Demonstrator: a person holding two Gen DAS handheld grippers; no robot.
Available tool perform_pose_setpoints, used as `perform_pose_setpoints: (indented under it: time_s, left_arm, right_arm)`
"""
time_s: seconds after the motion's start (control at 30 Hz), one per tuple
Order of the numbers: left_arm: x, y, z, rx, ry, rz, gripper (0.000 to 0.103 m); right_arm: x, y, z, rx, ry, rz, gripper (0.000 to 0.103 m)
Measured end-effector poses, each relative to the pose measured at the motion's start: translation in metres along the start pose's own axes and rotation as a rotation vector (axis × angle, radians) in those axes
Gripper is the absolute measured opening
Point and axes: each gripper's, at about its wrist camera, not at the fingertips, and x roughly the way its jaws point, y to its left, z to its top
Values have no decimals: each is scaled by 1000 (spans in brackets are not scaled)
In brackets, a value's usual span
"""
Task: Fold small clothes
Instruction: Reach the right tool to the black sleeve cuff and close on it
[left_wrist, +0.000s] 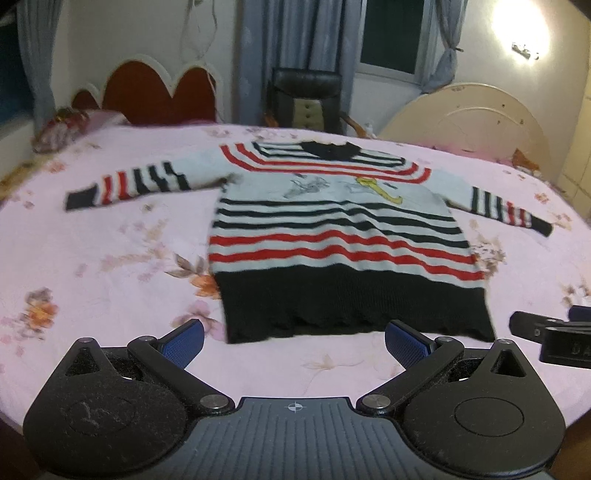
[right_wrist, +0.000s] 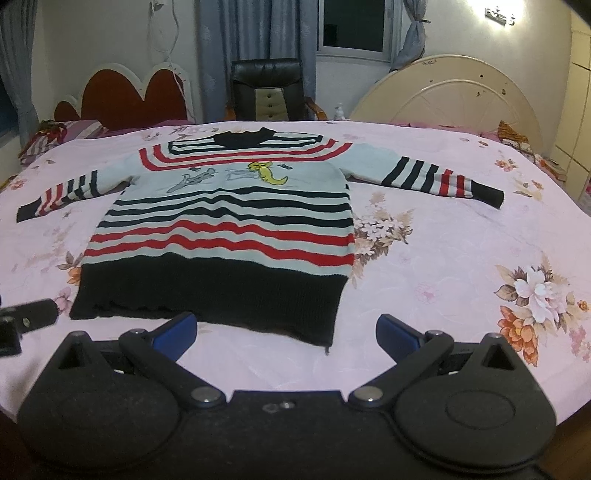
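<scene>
A small striped sweater (left_wrist: 332, 236), white with red and black stripes, a black hem and a cartoon on the chest, lies flat and face up on the pink floral bedsheet (left_wrist: 110, 236), both sleeves spread out. It also shows in the right wrist view (right_wrist: 229, 229). My left gripper (left_wrist: 293, 341) is open and empty, just short of the hem's left part. My right gripper (right_wrist: 286, 334) is open and empty, just short of the hem's right corner. The right gripper shows at the right edge of the left wrist view (left_wrist: 546, 339); the left gripper shows at the left edge of the right wrist view (right_wrist: 22, 321).
A red scalloped headboard (right_wrist: 125, 92) and a cream headboard (right_wrist: 450, 96) stand behind the bed. A black chair (right_wrist: 267, 88) stands at the far edge. Crumpled striped fabric (right_wrist: 48, 136) lies at the bed's far left. Curtains and a dark window are behind.
</scene>
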Motion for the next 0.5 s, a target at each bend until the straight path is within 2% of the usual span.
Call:
perform_pose_setpoints:
  time_s: [0.1,0.23,0.37,0.5]
  left_arm:
    - [15,-5,4,27,23,-28,103]
    - [26,-17,17,92,-31,-69,103]
    - [51,-16,47,37,-81,-116,103]
    - [94,-14,77,-19,-32,-211,103]
  right_arm:
    - [5,-5,4,5,-14,-3,102]
    - [15,-19,17,36,-45,-17,102]
    - [34,-41,37,110,-72,-30,93]
    - [60,-66,63,198,-82,-60,82]
